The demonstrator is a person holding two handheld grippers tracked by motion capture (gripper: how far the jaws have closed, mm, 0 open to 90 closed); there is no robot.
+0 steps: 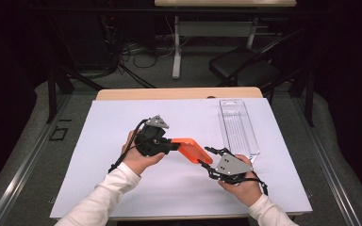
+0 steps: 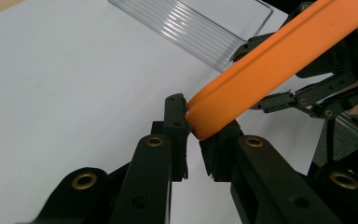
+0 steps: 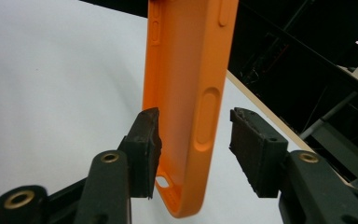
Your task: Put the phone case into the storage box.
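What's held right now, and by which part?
The left hand-held gripper clamps one end of the orange phone case. The right hand-held gripper stands open around the case's other end, not gripping.

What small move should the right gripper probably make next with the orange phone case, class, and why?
Probably draw the right gripper back off the orange phone case. Its jaws stand apart around the case's end, one pad clearly off it, while the left gripper pinches the other end and holds it above the white table.
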